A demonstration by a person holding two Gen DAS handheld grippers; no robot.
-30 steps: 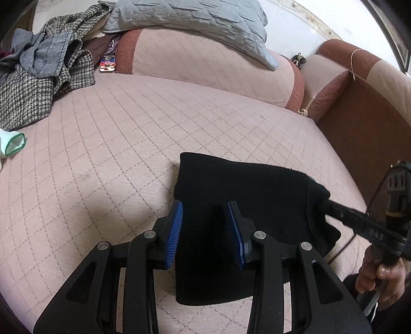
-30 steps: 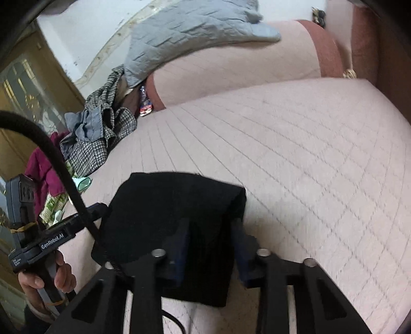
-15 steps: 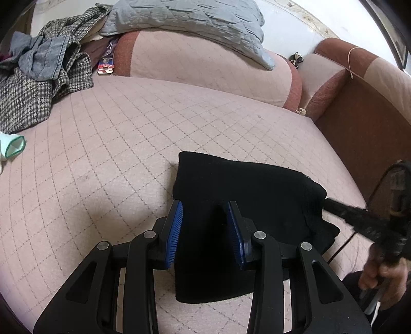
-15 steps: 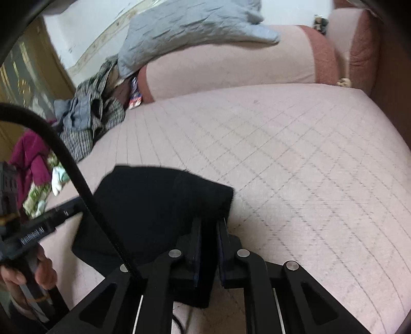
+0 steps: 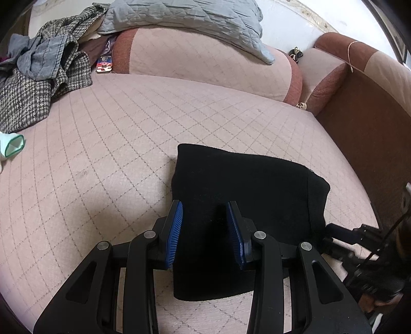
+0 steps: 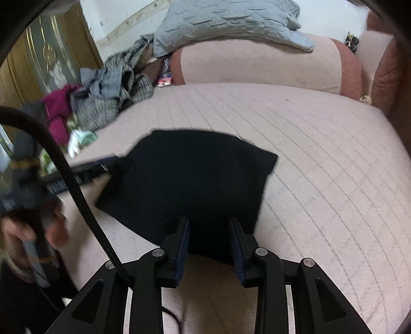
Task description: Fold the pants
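My left gripper (image 5: 204, 231) hangs over the near left part of the folded black pants (image 5: 246, 195), blue pads parted, the cloth showing between them but not pinched. My right gripper (image 6: 209, 246) stands at the near right edge of the same pants (image 6: 190, 179); its jaws have just been opening and now stand apart, free of the cloth. The pants lie as a compact block on the pink quilted sofa seat (image 5: 108, 144), long axis running across from one gripper to the other, both about equally near. A second ago the right jaws were closing on that edge; the left gripper has not shifted. Beyond, a houndstooth coat (image 5: 33, 97) and grey quilted blanket (image 5: 195, 20).
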